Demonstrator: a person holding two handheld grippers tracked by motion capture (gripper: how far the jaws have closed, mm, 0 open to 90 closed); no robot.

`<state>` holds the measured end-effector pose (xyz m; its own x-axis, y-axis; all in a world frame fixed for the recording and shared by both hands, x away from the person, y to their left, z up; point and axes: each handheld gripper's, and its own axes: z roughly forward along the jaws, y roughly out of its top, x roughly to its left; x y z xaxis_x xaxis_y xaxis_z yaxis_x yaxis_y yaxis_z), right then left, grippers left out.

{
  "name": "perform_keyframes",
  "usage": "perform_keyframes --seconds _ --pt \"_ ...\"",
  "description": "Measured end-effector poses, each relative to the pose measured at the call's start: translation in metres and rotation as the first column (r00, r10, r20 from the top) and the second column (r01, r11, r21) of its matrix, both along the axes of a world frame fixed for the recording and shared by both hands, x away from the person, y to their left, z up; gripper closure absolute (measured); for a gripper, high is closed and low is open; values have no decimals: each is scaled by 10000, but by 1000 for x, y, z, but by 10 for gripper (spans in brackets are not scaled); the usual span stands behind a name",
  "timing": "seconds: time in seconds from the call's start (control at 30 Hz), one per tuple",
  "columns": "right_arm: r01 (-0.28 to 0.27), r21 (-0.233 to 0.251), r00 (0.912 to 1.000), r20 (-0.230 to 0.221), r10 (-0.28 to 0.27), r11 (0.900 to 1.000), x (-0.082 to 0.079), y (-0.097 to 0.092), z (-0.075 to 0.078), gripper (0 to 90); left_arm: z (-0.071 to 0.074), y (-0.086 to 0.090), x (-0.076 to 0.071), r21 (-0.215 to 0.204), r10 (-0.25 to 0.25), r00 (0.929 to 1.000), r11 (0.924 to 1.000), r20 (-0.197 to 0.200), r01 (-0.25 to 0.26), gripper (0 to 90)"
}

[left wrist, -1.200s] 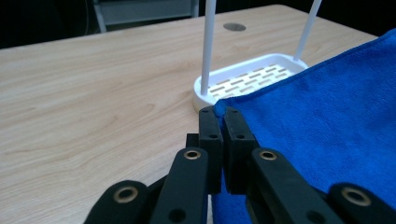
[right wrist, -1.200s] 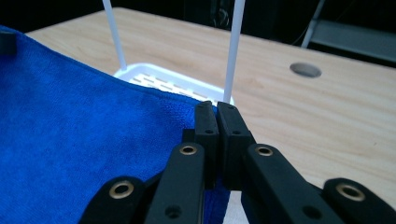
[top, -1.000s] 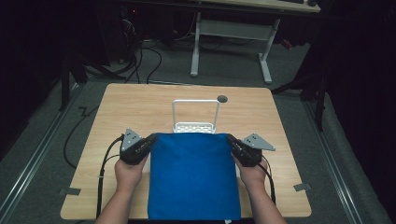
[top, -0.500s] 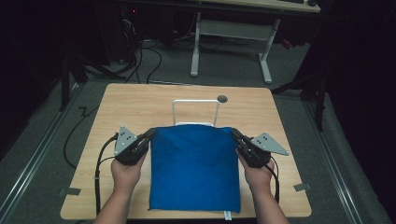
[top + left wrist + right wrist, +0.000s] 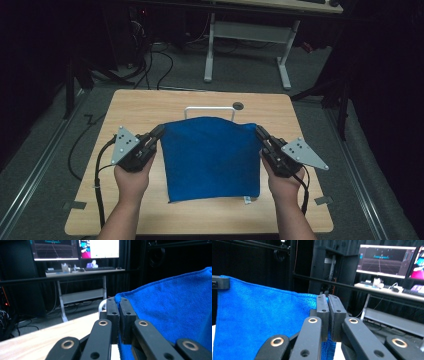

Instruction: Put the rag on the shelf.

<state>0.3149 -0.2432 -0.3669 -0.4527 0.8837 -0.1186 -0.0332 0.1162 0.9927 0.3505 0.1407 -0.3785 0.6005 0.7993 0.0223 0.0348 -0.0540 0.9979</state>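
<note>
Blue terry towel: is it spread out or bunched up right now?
Spread out. The blue terry towel hangs as one flat sheet, its top corners pinched by the left gripper and right gripper.

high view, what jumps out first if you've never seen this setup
The bright blue towel stands out at once: it is held up over the middle of the wooden table, its lower edge near the table's front. The left gripper and the right gripper each pinch one upper corner, jaws shut on the cloth. Just behind the towel a white wire rack stands on the table.
</note>
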Motion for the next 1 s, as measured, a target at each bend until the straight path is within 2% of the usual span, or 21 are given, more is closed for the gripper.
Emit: perform_keyframes --seconds 0.07,0.1,0.17,0.47,0.7,0.83,0.87,0.9,1.0 --pt "16 47 9998 189 -16 10000 0 0 11 883 9 0 1 -66 53 9998 10000 192 -52 881" --pt "16 47 9998 189 -16 10000 0 0 11 883 9 0 1 -66 53 9998 10000 192 -52 881" --pt "36 38 9995 325 -37 10000 1 1 17 883 19 1 4 -91 135 9993 9999 359 -132 882" --pt "39 129 9990 445 -45 9999 6 2 26 882 26 3 10 -100 250 9986 9996 462 -245 882" --pt "55 36 9994 356 -57 10000 15 4 33 883 34 6 21 158 388 9982 9991 451 -395 883" --pt "101 -59 9996 261 -100 9999 23 5 36 883 41 7 34 332 498 9979 9981 416 -512 883" --pt "160 34 9997 202 -161 9999 30 5 37 882 44 8 39 400 552 9977 9976 403 -568 883" --pt "160 34 9997 202 -161 9999 30 5 37 882 44 8 39 400 552 9977 9976 403 -568 883" --pt "211 -18 9997 115 -211 9998 39 6 41 884 49 8 53 526 725 9968 9958 351 -743 884"
